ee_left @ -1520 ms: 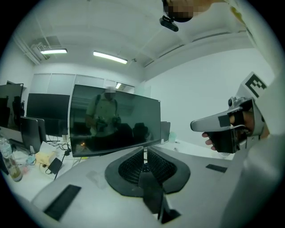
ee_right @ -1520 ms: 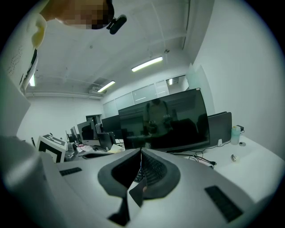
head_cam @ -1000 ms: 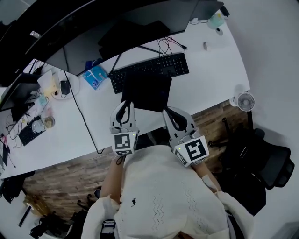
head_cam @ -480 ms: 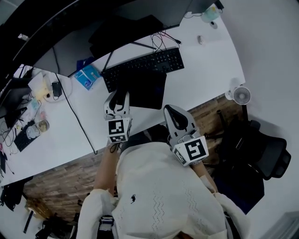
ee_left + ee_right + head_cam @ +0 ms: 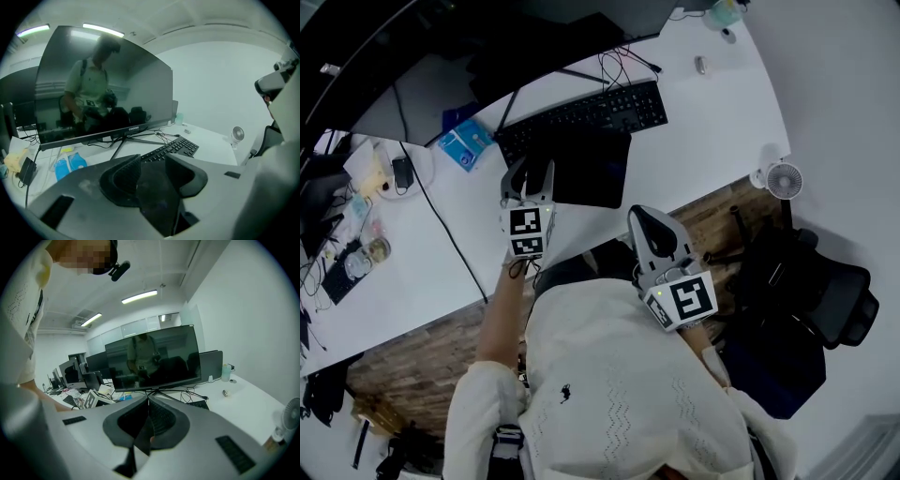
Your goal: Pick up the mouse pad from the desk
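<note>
The black mouse pad [image 5: 591,169] lies flat on the white desk [image 5: 703,131], just in front of the black keyboard [image 5: 581,111]. My left gripper [image 5: 531,174] is at the pad's left edge, open, and the dark pad [image 5: 157,187] shows in the gap between its jaws. I cannot tell whether they touch it. My left gripper [image 5: 152,165] points toward the keyboard [image 5: 171,147]. My right gripper [image 5: 647,220] hangs by the desk's front edge, right of the pad. My right gripper [image 5: 148,401] is shut with nothing in it.
A wide monitor [image 5: 103,84] stands behind the keyboard with cables at its foot. A blue packet [image 5: 464,145] lies left of the keyboard. A small white fan [image 5: 784,178] sits at the desk's right corner. A black office chair [image 5: 825,300] stands to the right on the wood floor.
My left gripper has moved forward over the desk to the mouse pad's left edge. The right gripper has stayed near the desk's front edge, shut.
</note>
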Demonstrator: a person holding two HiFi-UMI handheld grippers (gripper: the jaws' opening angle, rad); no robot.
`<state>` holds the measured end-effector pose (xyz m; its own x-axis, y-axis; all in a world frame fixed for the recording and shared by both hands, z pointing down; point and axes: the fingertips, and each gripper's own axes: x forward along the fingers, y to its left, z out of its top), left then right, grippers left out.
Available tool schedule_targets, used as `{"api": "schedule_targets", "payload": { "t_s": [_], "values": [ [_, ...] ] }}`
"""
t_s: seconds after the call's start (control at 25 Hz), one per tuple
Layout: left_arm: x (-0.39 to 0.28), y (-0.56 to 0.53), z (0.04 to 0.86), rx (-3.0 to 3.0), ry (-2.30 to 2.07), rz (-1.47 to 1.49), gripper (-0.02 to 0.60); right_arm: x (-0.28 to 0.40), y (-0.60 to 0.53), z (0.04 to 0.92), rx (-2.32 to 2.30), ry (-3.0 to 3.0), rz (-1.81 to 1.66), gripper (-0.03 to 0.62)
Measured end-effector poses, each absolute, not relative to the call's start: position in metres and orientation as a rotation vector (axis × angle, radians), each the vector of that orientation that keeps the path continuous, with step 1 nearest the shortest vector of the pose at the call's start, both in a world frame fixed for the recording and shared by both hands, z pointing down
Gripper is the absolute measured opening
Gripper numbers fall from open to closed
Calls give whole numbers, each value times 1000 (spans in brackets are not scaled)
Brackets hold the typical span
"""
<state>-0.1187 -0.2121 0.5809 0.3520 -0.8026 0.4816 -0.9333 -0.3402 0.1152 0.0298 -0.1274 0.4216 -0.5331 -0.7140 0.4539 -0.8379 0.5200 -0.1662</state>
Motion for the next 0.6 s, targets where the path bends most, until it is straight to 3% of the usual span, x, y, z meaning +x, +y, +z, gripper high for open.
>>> {"api": "schedule_targets", "payload": {
  "t_s": [0.6],
  "values": [
    [-133,-244,641,2095,-1503,513,189,35,-129,434,1366,-2363,576,6]
  ]
}}
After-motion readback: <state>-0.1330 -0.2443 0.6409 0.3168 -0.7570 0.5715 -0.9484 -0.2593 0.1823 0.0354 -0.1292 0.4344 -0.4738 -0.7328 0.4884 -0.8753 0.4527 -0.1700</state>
